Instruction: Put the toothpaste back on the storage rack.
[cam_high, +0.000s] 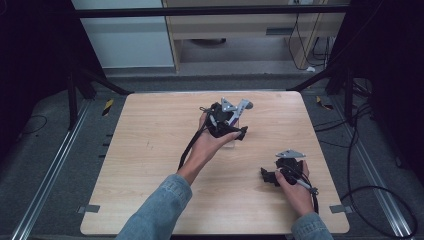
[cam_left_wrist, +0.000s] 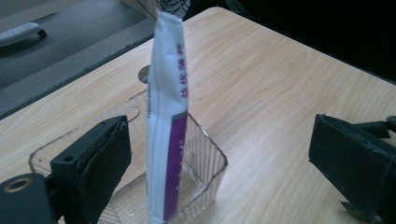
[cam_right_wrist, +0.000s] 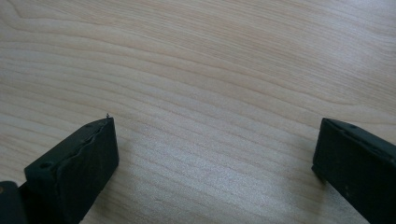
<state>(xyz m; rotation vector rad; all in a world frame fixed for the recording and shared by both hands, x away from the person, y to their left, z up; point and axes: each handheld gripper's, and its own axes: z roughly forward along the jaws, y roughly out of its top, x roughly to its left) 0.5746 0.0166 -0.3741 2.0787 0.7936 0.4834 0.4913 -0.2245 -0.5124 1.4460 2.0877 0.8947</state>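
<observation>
A white sachet (cam_left_wrist: 164, 93) with a purple band and purple print stands upright in a small clear plastic tub (cam_left_wrist: 205, 154) on the wooden table. My left gripper (cam_left_wrist: 222, 135) is open around it, one jaw on each side, and neither pad touches the sachet. In the high view the left gripper (cam_high: 229, 122) is held over the tub (cam_high: 231, 143) near the table's middle back. My right gripper (cam_high: 267, 175) rests low at the front right. In its own view the right gripper (cam_right_wrist: 215, 135) stands open above bare wood.
The wooden table (cam_high: 150, 150) has open room on its left half and along the front. Black frame posts and cables (cam_high: 370, 190) lie on the floor to the right. A pale cabinet (cam_high: 240, 30) stands beyond the far edge.
</observation>
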